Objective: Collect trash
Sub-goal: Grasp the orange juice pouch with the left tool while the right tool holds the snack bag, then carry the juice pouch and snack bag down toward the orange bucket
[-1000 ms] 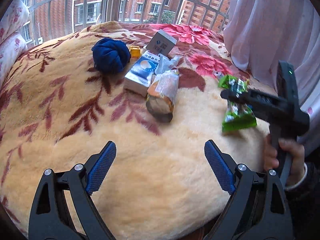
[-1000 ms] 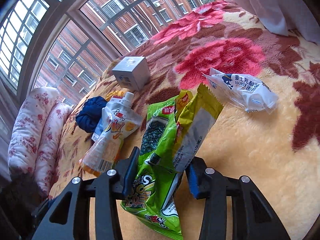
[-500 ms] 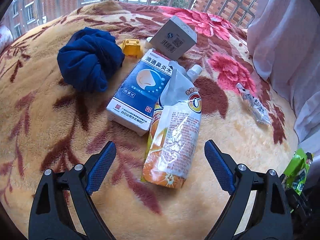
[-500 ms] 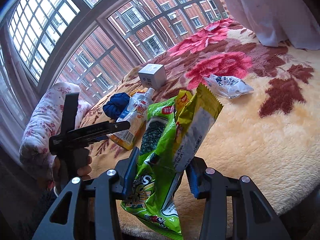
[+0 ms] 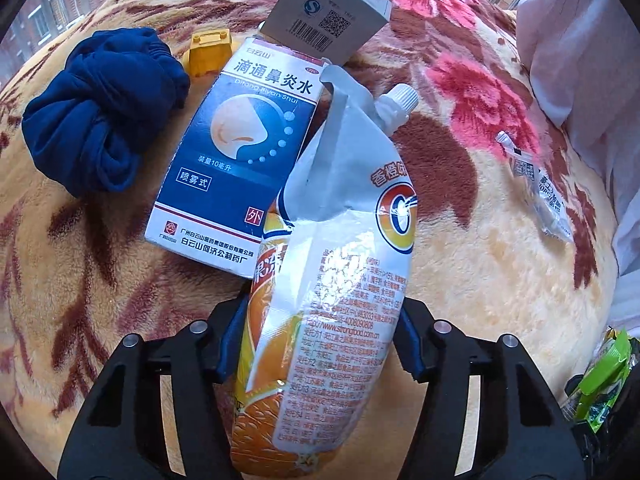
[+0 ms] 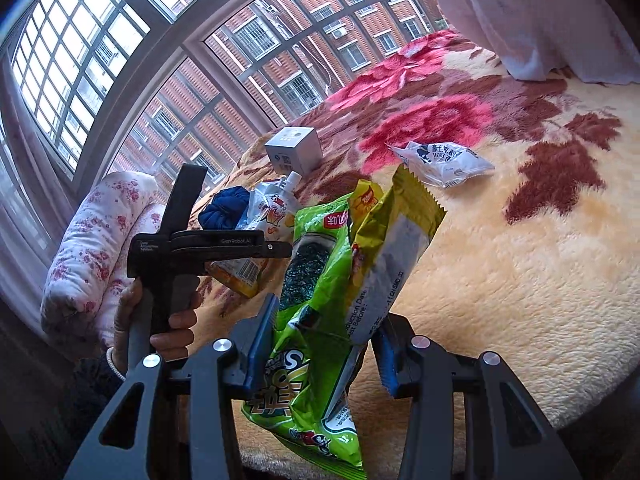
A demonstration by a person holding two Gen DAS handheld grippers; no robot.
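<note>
While the left tongs (image 5: 322, 340) are closing with the orange drink pouch (image 5: 340, 288) between their pads, the pouch lies on the floral blanket (image 5: 460, 264), overlapping a blue medicine box (image 5: 236, 160) just beyond. Right tongs (image 6: 320, 344) grip green snack wrappers (image 6: 320, 300); a white wrapper (image 6: 442, 162) lies farther ahead.

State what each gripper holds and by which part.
Left gripper: jaws closing around the lower body of the orange spouted juice pouch. Right gripper: shut on the middle of the green snack wrappers.
</note>
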